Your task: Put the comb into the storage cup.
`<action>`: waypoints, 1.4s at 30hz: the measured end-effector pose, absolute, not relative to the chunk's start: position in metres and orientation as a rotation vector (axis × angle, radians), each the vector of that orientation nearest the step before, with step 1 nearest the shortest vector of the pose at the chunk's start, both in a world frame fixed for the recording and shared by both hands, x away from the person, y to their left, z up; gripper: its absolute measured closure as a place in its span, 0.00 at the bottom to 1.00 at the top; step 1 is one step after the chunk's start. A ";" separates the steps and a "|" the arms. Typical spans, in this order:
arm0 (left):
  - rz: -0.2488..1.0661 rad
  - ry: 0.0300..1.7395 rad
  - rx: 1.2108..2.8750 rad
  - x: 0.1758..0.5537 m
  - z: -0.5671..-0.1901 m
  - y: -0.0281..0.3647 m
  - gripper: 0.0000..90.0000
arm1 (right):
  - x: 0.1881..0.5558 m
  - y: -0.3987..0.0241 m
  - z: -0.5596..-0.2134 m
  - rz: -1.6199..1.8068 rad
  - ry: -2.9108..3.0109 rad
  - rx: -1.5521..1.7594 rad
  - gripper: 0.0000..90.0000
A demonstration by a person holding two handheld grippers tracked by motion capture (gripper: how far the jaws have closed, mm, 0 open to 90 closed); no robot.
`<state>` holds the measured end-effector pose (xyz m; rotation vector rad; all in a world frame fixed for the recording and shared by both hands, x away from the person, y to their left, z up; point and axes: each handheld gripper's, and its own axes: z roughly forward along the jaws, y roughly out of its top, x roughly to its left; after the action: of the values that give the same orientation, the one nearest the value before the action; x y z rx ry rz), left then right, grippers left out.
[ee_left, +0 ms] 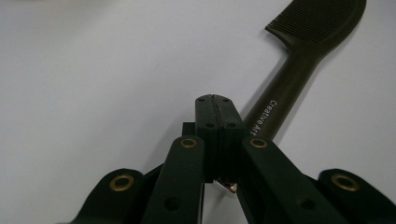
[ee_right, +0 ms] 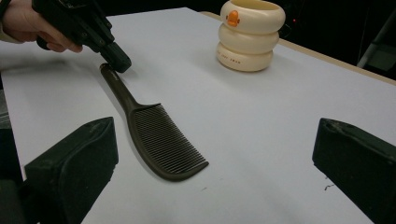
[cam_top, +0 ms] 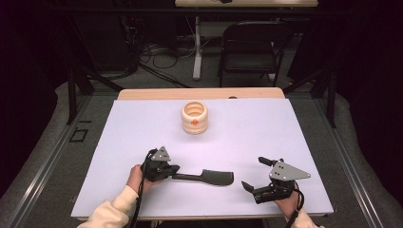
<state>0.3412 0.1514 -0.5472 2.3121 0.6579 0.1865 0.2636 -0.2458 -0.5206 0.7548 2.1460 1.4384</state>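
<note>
A dark comb [cam_top: 209,177] lies flat on the white mat [cam_top: 266,133], teeth end to the right, handle toward my left gripper [cam_top: 175,170]. In the left gripper view that gripper [ee_left: 217,105] has its pads pressed together with nothing between them, and the comb's handle [ee_left: 275,98] runs out from just beside and below the tips. The right gripper view shows the left gripper [ee_right: 119,60] tip-down at the handle's end of the comb [ee_right: 159,140]. My right gripper [cam_top: 255,173] stands open at the mat's front right, its jaws spread wide and empty, pointing toward the comb.
A cream ribbed cup [cam_top: 194,117] with an orange mark stands at the mat's far middle, also seen as the cup [ee_right: 250,35] beyond the comb. The wooden table edge [cam_top: 142,94] runs behind the mat. A folding chair [cam_top: 252,42] and cables sit on the floor beyond.
</note>
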 end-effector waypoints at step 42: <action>0.244 0.589 2.340 0.335 -0.515 0.153 0.15 | 0.266 -0.244 -0.523 1.439 2.167 0.773 0.00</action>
<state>0.3347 0.1528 -0.5154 2.3402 0.5895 0.2437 0.2657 -0.2442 -0.5230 0.7734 2.1674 1.4393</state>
